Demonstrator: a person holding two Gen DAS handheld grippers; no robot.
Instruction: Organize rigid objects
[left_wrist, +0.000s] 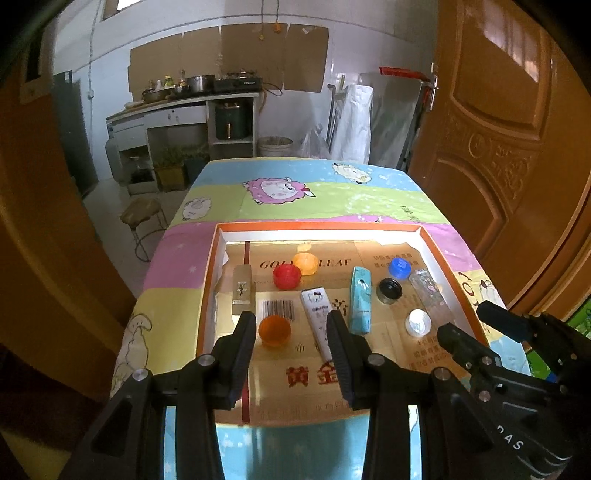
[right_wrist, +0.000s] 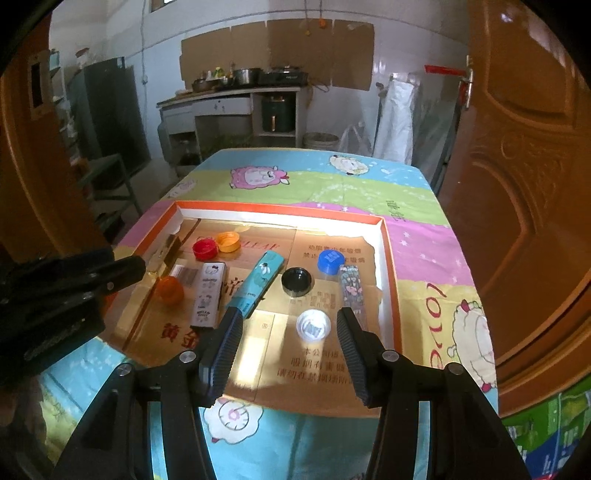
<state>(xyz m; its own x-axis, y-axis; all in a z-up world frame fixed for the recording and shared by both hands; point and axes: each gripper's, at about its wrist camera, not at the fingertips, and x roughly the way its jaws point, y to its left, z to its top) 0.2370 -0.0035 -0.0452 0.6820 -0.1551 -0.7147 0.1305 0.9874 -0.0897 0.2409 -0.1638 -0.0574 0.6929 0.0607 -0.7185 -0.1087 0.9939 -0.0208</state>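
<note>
- Left gripper (left_wrist: 291, 332) gapes wide, empty, above the orange plastic cap (left_wrist: 274, 331) in the shallow orange-rimmed cardboard tray (left_wrist: 317, 226).
- Right gripper (right_wrist: 289, 328) likewise wide, empty, over the white cap (right_wrist: 313, 324).

Right tongs (right_wrist: 288, 332) gaping, white cap (right_wrist: 313, 324) between

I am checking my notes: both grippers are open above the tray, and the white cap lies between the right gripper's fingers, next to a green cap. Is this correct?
Not quite. The cap near the white cap is black, not green; the right wrist view shows it. The rest holds: left gripper and right gripper are open above the tray.
</note>
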